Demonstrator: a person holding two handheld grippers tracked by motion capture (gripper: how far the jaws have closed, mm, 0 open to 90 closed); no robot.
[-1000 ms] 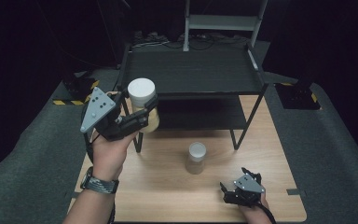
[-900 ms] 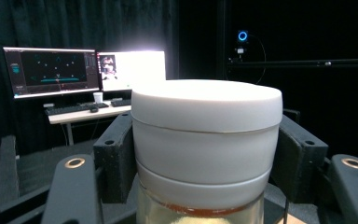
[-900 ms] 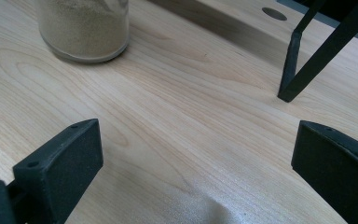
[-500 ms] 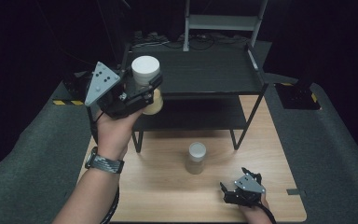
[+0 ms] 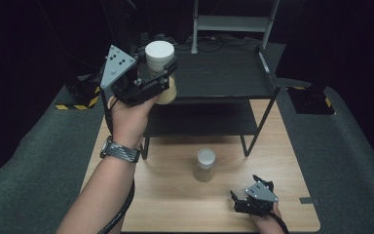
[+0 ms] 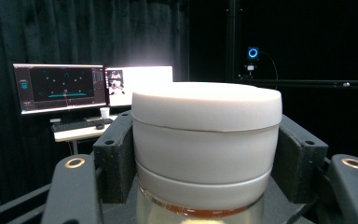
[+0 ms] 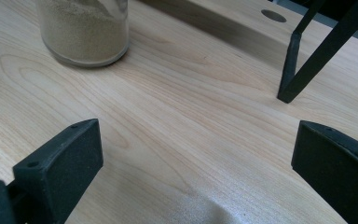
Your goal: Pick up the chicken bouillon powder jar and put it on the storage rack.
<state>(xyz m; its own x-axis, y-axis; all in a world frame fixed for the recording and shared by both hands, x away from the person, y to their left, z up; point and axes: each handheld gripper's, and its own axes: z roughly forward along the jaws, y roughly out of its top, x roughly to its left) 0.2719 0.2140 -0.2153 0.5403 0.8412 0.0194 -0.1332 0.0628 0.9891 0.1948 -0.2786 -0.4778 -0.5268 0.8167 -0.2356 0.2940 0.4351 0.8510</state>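
Note:
My left gripper is shut on a white-lidded jar and holds it upright in the air, level with the top shelf of a black rack at its left front corner. In the left gripper view the jar's white lid sits clamped between both black pads, with amber glass just below. A second jar of sandy powder with a pale lid stands on the wooden table. My right gripper rests low near the table's front right edge, jaws wide open on bare wood, the powder jar ahead to its left.
The rack has two dark shelves and thin legs; one leg stands close ahead of my right gripper. Grey carpet surrounds the table. Beyond the held jar, monitors glow on a desk in a dark room.
My left hand has lifted the jar up and away from me, from beside the rack's lower level to the height of its top shelf. The right gripper and the powder jar have stayed put.

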